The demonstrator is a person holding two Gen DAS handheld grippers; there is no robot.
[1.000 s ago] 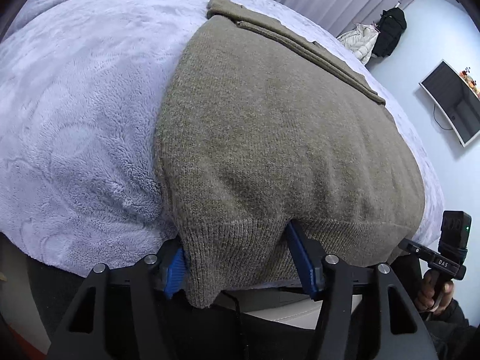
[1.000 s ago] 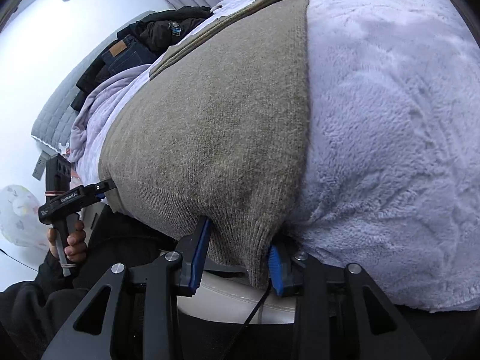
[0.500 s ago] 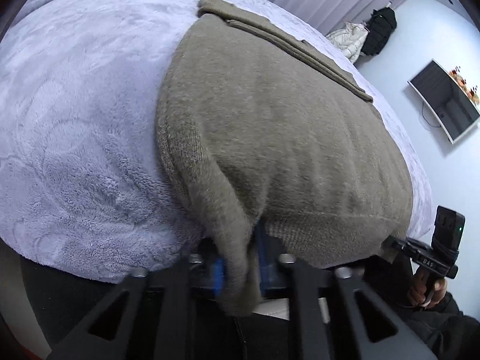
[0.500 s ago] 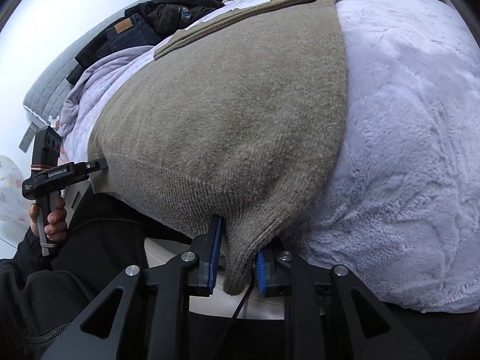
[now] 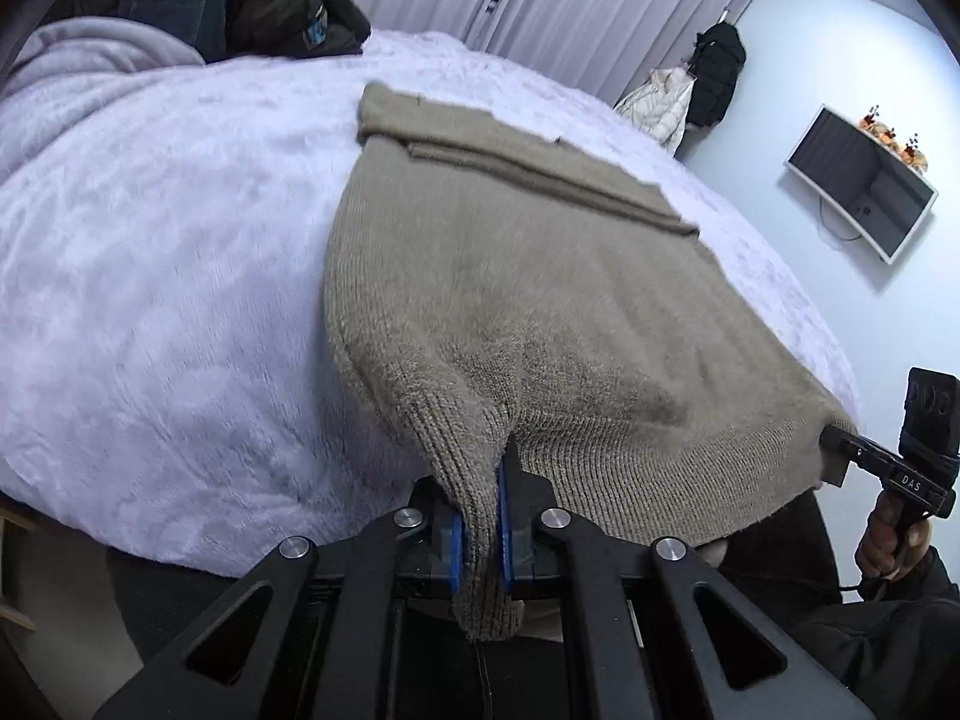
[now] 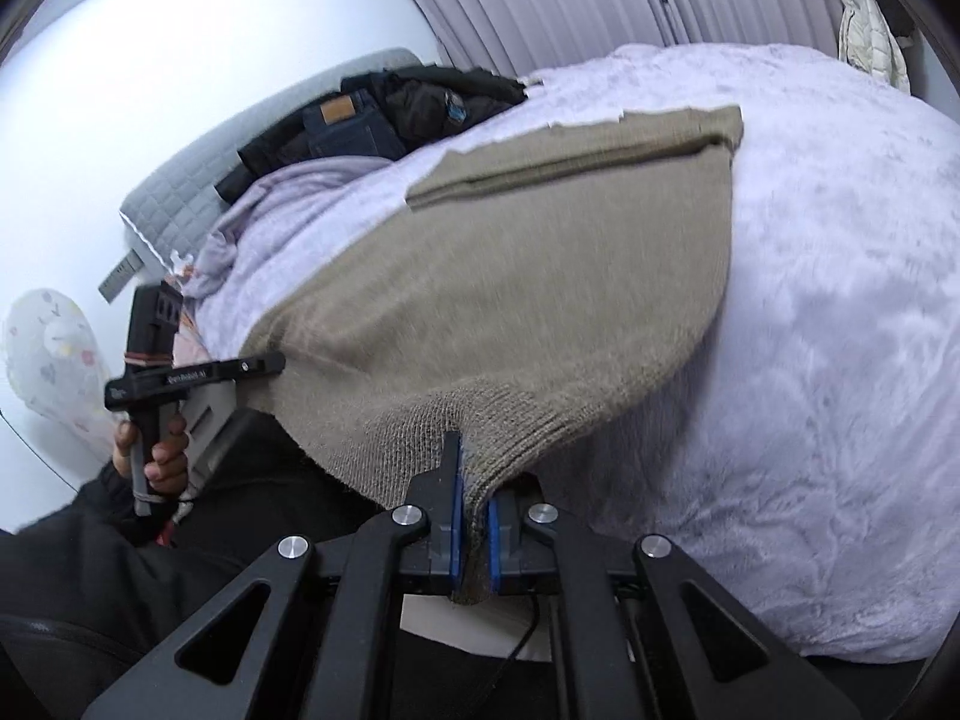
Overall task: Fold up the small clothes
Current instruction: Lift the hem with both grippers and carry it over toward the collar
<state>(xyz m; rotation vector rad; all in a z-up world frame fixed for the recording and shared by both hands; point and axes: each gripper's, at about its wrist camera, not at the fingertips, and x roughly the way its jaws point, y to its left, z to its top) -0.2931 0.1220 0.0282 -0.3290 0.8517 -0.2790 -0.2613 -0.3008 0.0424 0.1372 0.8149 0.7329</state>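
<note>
1. Sweater (image 5: 540, 312), olive-brown knit, lies flat on the lilac fleece blanket (image 5: 150, 300) covering the bed, its ribbed hem hanging off the near edge toward the person.
2. Nearest in, the left gripper (image 5: 480, 531) has its blue pads pressed together on one hem corner, knit bunched between them and a tail of fabric dangling below.
3. The right gripper (image 6: 474, 531) does likewise at the other hem corner, pinched tight on the ribbing.
4. Between the two grips the hem rises off the blanket in a shallow tent, so this looks like the start of the bottom-to-top fold.
5. Farther up, the sleeves seem already folded across the far end.
6. Next move likely calls for both corners lifting evenly and carrying forward to the far edge, keeping the hem taut.
7. Beyond, a pile of dark clothes (image 6: 384, 114) waits by the headboard.
</note>
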